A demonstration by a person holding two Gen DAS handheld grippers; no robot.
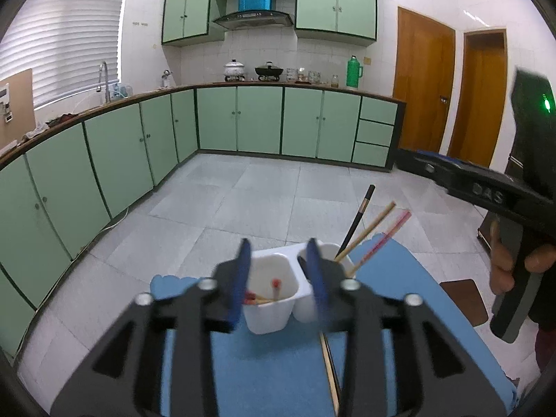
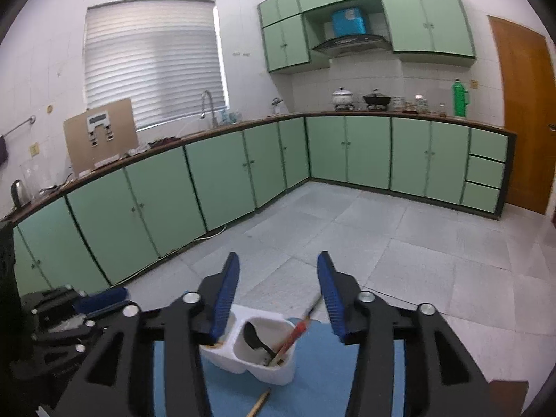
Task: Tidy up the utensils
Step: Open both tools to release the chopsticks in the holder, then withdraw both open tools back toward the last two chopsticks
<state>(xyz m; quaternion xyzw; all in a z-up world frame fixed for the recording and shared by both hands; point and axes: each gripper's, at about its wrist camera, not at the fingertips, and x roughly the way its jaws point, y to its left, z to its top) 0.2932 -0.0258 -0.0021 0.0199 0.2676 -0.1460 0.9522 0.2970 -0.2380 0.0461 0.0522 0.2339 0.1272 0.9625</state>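
I judge the sorting part done: with both my left hand-held gripper (image 1: 279, 279) and right hand-held gripper (image 2: 278, 295) pitched down, jaws apart and empty, the white two-cup holder (image 2: 259, 354) sits just ahead, and the loose chopstick (image 1: 330, 375) below needs pinching next.
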